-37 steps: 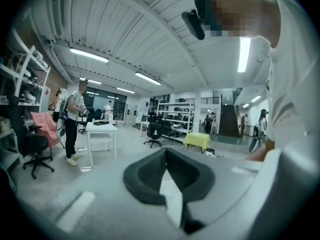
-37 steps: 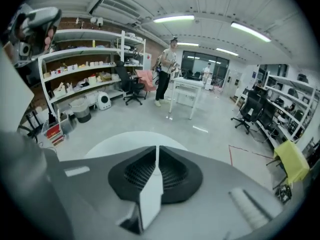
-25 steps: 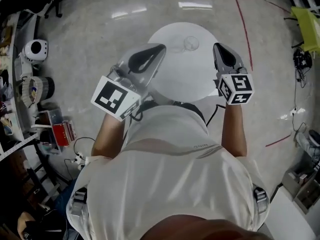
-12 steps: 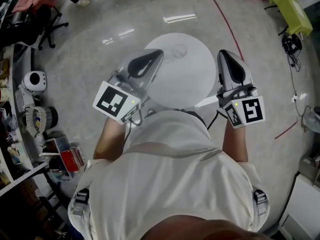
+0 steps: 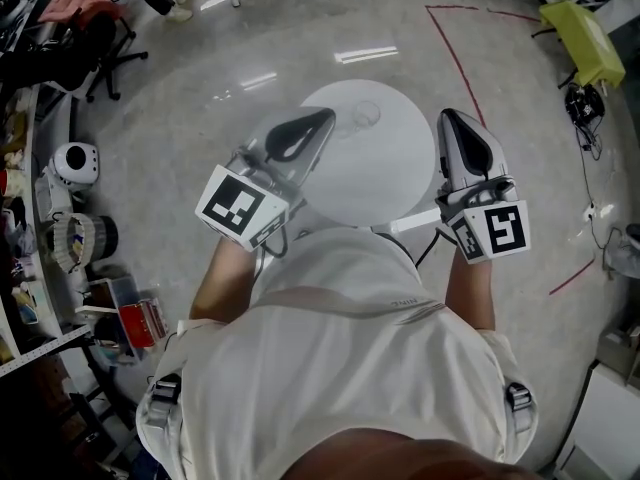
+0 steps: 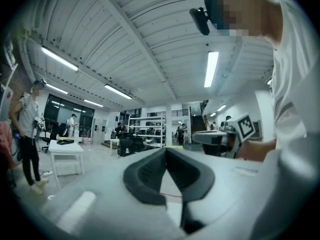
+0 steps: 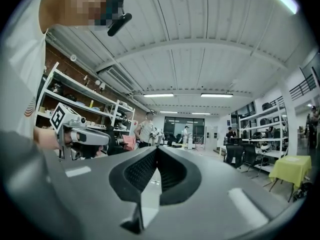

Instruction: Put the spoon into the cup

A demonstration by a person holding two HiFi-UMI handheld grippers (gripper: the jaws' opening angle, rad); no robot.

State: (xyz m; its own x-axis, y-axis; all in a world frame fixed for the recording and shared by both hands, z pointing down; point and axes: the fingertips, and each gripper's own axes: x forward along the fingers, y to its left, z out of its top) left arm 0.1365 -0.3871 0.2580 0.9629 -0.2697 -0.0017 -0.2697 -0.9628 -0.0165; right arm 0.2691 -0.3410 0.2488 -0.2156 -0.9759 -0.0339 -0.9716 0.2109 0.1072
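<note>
A clear glass cup (image 5: 365, 116) stands upright near the far edge of the round white table (image 5: 370, 173). My left gripper (image 5: 322, 118) hangs over the table's left side with its jaws together, a short way left of the cup. Just off the table's right edge, my right gripper (image 5: 450, 118) also has its jaws meeting at the tips. A thin white strip (image 5: 412, 222) lies at the table's near edge, beside the rear of the right gripper. I cannot tell whether it is the spoon. Both gripper views look out across the room and show no cup.
Red tape lines (image 5: 462, 60) mark the grey floor to the right of the table. A yellow-green table (image 5: 582, 30) stands at the far right. Shelves, a white round device (image 5: 72, 163) and boxes crowd the left side. An office chair (image 5: 100, 43) is at the far left.
The table and cup now look smaller and lower in the head view. My right gripper has drifted right and down, and the white strip has come into sight. Both jaws stay together.
</note>
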